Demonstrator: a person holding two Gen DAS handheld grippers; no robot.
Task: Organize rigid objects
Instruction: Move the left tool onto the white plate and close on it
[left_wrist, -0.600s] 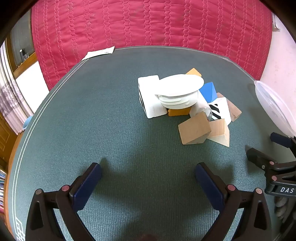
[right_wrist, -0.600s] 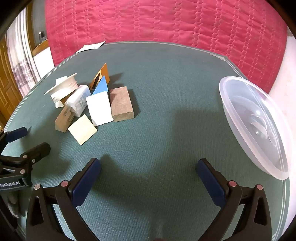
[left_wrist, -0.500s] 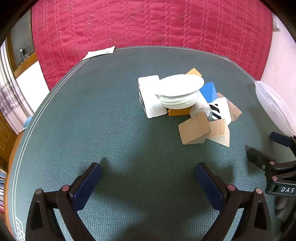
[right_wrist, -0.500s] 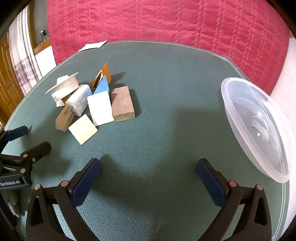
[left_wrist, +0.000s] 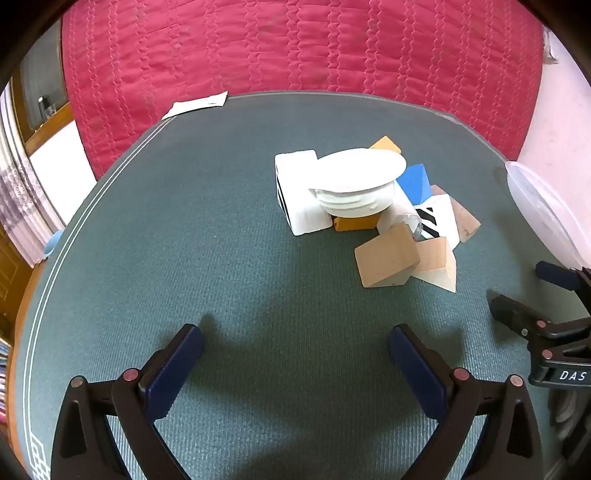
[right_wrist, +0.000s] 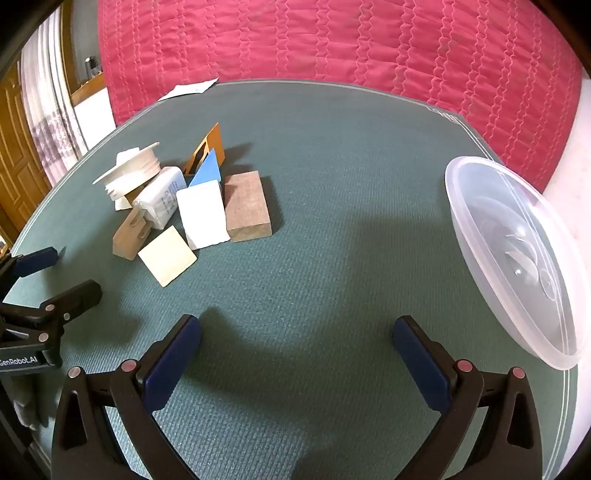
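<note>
Nothing looks tidied yet. Both the left gripper (left_wrist: 295, 345) and the right gripper (right_wrist: 297, 338) are spread wide and hold nothing. The jumbled pile of wooden, white and blue blocks (right_wrist: 192, 206) sits ahead and left of the right gripper, and the big clear plastic bowl (right_wrist: 513, 258), ahead on its right, has no blocks inside.

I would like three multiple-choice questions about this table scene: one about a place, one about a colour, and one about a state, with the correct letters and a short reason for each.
1. Where is the clear plastic lid relative to the pile of blocks, in the right wrist view?
A. to the right, at the table edge
B. on top of the pile
C. left of the pile

2. What colour is the triangular block behind the white spool?
A. green
B. blue
C. black

3. What is the state of the left gripper?
A. shut on a block
B. shut, empty
C. open, empty

Answers: 1 A, the lid lies apart at the right edge. 2 B, its faces are blue. 3 C, its fingers stand wide over bare table.
</note>
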